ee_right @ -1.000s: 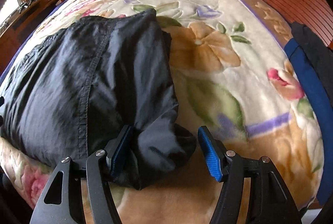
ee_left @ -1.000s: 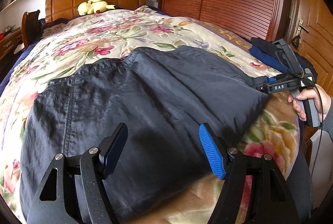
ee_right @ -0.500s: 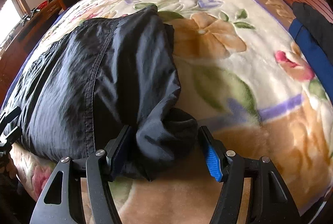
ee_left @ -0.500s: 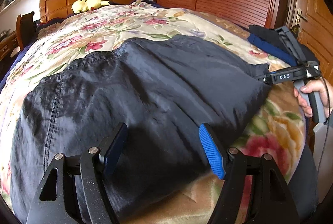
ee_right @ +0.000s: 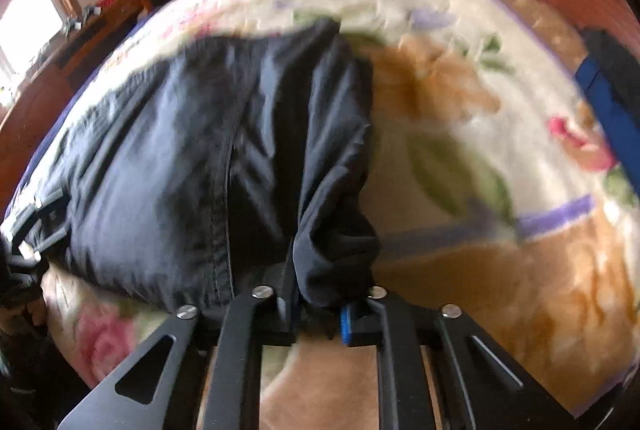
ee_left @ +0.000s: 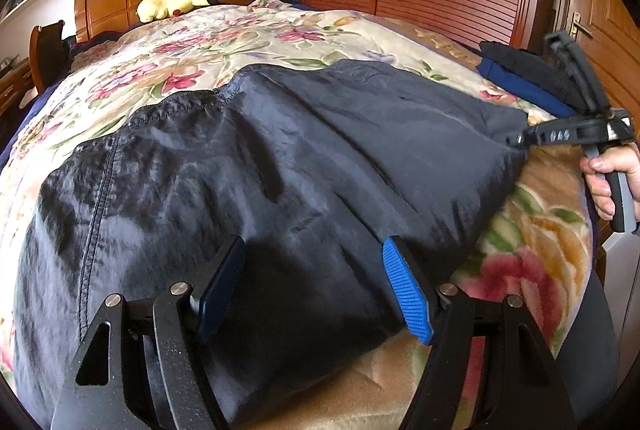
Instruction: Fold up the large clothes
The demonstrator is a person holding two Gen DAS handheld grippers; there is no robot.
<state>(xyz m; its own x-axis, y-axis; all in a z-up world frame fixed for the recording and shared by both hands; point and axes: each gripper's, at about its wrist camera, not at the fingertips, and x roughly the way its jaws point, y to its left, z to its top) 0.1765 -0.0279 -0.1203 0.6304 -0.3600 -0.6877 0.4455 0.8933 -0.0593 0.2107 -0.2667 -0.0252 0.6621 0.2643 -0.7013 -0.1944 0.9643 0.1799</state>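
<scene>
On the floral blanket lies the dark nylon garment. Right gripper pinches its bunched corner; left gripper hovers wide over the near hem. Best clamp that hem before lifting, keeping both corners level.

The only writing is on the side of the right gripper, at the far right in the left view, and it is too blurred to read.
</scene>
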